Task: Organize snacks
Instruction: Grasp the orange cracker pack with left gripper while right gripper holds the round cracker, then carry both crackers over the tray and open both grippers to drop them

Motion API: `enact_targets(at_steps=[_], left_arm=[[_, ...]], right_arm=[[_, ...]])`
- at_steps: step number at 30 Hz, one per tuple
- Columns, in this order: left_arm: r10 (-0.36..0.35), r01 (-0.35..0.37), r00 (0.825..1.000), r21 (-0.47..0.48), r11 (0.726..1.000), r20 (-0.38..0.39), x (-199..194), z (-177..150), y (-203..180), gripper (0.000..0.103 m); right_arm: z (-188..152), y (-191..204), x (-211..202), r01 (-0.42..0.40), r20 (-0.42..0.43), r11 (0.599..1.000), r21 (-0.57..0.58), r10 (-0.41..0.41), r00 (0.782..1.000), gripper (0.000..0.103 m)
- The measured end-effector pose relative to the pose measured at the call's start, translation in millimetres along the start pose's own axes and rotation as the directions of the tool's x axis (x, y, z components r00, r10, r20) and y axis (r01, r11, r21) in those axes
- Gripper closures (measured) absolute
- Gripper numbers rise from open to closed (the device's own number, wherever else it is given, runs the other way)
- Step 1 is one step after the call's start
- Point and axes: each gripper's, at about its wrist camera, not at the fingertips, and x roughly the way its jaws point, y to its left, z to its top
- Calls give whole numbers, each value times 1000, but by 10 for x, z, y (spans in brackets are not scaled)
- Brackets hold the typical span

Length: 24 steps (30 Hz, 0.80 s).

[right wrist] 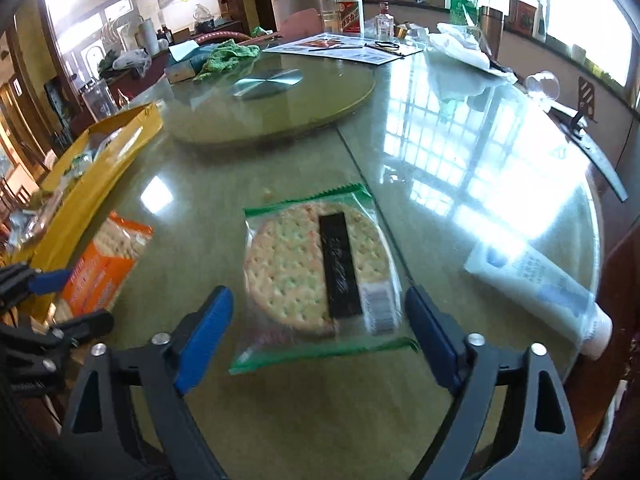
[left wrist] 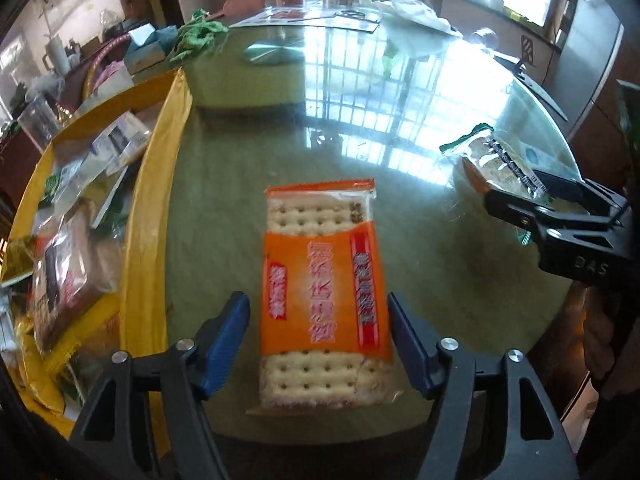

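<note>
An orange pack of square crackers lies flat on the glass table, and my left gripper is open with its blue fingers on either side of the pack's near half. The pack also shows in the right wrist view. A green-edged clear pack of round crackers lies on the table between the open blue fingers of my right gripper. The right gripper shows in the left wrist view at the round cracker pack. A yellow box holding several snack packs stands to the left.
A glass lazy Susan sits mid-table. A white tube lies near the right table edge. Bottles, papers, a green cloth and a plastic bag crowd the far side.
</note>
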Motion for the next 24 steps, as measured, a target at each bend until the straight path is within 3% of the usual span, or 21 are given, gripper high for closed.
enact_targets(at_steps=[3, 4, 5, 6, 10, 14, 19, 22, 24], left_arm=[[-3, 3, 1000, -1, 1000, 16, 27, 28, -14, 29], [-4, 4, 1000, -4, 1000, 19, 25, 20, -5, 32], [-4, 4, 1000, -2, 1000, 31, 14, 13, 2, 42], [-8, 8, 999, 2, 1000, 46, -3, -3, 9, 48], [-6, 3, 996, 39, 999, 87, -48, -71, -22, 48], [-113, 113, 986, 4, 994, 126, -125, -152, 60, 48], [-225, 244, 952, -74, 967, 208, -453, -175, 280, 48], [-219, 258, 933, -109, 960, 284, -744, -178, 518, 48], [-189, 253, 921, -156, 955, 339, -973, -164, 790, 48]], right_arm=[[53, 57, 65, 27, -7, 999, -24, -27, 1000, 14], [57, 79, 86, 48, -10, 998, -37, -48, 999, 14], [55, 105, 102, 74, -13, 996, -49, -75, 997, 14], [47, 131, 105, 86, -9, 995, -59, -87, 996, 16], [4, 129, 51, 85, -2, 995, -49, -85, 996, 28], [-9, 141, 16, 91, -2, 995, -33, -92, 996, 29], [57, 271, -187, -36, 63, 999, 14, 35, 997, 29], [182, 513, -341, -93, 105, 996, -9, 93, 990, 29], [325, 743, -446, -171, 136, 985, -32, 174, 975, 29]])
